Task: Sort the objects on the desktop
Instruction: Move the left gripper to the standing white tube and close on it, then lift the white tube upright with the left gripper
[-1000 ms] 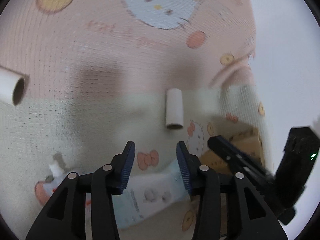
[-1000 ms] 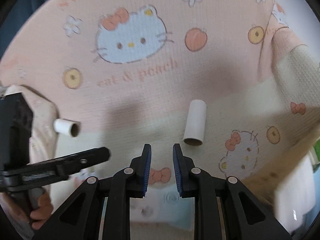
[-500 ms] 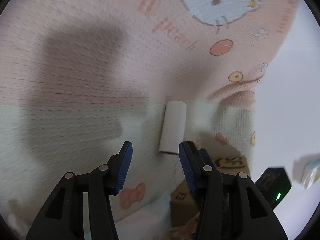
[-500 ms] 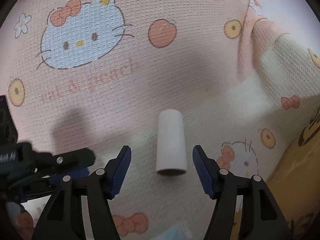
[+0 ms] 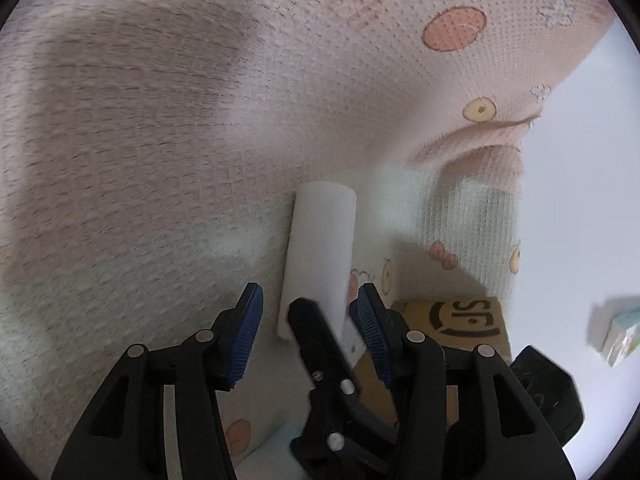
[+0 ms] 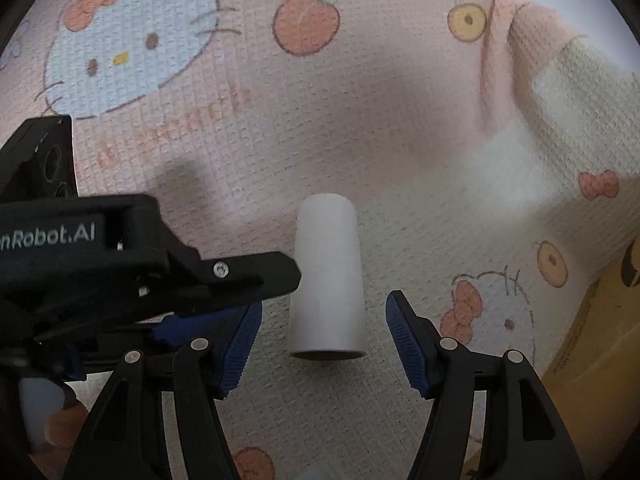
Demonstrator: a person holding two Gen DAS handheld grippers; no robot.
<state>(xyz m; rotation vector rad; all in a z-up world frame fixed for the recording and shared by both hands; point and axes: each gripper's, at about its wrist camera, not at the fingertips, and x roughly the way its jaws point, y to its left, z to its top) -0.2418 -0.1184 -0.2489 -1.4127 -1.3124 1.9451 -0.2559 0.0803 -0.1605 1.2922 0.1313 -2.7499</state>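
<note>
A white cardboard tube (image 6: 328,280) lies on a pink and cream cat-print blanket (image 6: 360,120), its open end toward me. My right gripper (image 6: 324,344) is open, with its blue pads on either side of the tube's near end and clear of it. My left gripper (image 5: 308,332) is also open and points at the same tube (image 5: 320,256) from the left. One black finger (image 5: 316,340) of the right gripper crosses between the left jaws. In the right wrist view the left gripper's upper finger (image 6: 256,272) reaches the tube's left side. I cannot tell whether it touches.
A brown cardboard box (image 5: 468,320) sits just right of the tube under the blanket's edge, and shows too at the right rim (image 6: 600,340). A small tissue pack (image 5: 620,336) lies on the white table beyond. A hand (image 6: 60,424) holds the left gripper.
Both grippers dropped toward the tube, which now looks larger. The right jaws went from nearly shut to wide. The left gripper swung right, and a second tube at its left left the view.
</note>
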